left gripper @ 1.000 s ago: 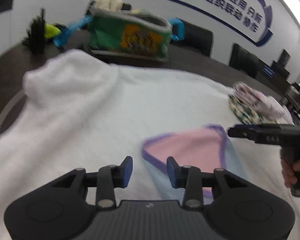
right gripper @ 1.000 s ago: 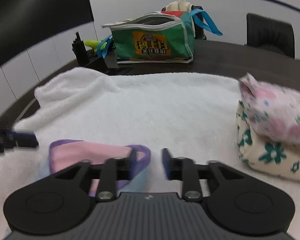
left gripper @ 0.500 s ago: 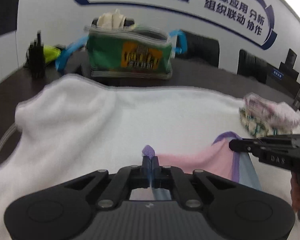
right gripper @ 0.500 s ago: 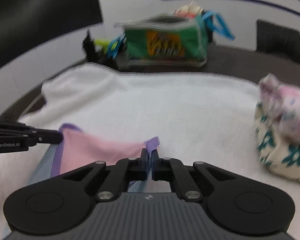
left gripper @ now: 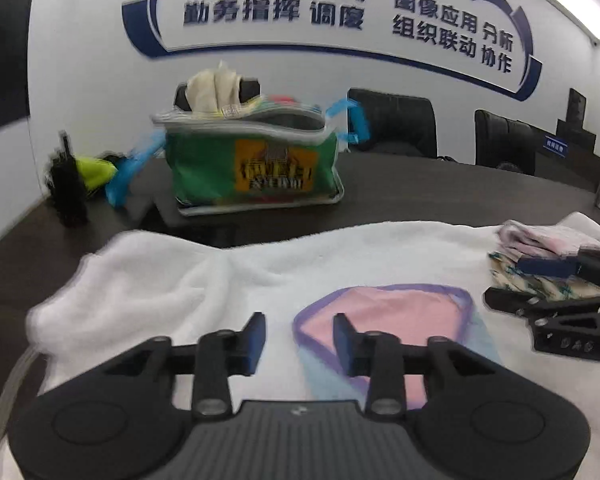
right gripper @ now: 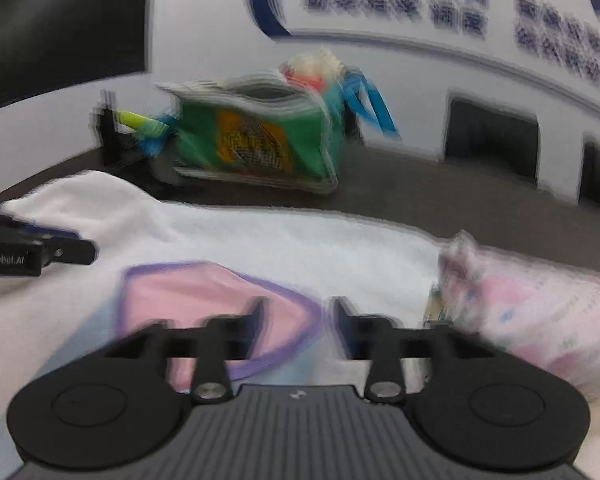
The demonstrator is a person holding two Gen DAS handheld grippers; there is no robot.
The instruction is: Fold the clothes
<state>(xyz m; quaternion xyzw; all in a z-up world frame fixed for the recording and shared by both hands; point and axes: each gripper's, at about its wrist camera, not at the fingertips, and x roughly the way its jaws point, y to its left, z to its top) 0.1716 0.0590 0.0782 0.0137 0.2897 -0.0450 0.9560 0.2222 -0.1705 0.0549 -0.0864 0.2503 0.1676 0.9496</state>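
Your left gripper (left gripper: pixel 300 338) fills the bottom of its view, jaws opening with nothing clamped: only the left corner of the pink garment (left gripper: pixel 384 312) lies below the gap, on the white towel (left gripper: pixel 172 280). The garment sits low and right of centre in that frame, its purple trim clear along the top, but its near part is hidden behind your right finger (left gripper: pixel 346 340) and the gripper body.

Your right gripper (right gripper: pixel 326 322) is also released and opening. In its view the garment (right gripper: pixel 188 300) lies lower left of centre, its purple-edged point just under the gap, apart from the pads as far as the blur allows. This whole frame is smeared, so the wall lettering and the print on the green bag (right gripper: pixel 256 144) cannot be read.

At the right edge, the floral folded pile (right gripper: pixel 540 312) is cut off by the frame. In the left view, the pile (left gripper: pixel 548 256) is partly covered by your right gripper's fingers. The bag (left gripper: pixel 252 160) stands upper centre on the dark table (left gripper: pixel 440 192), cloth poking from its top.
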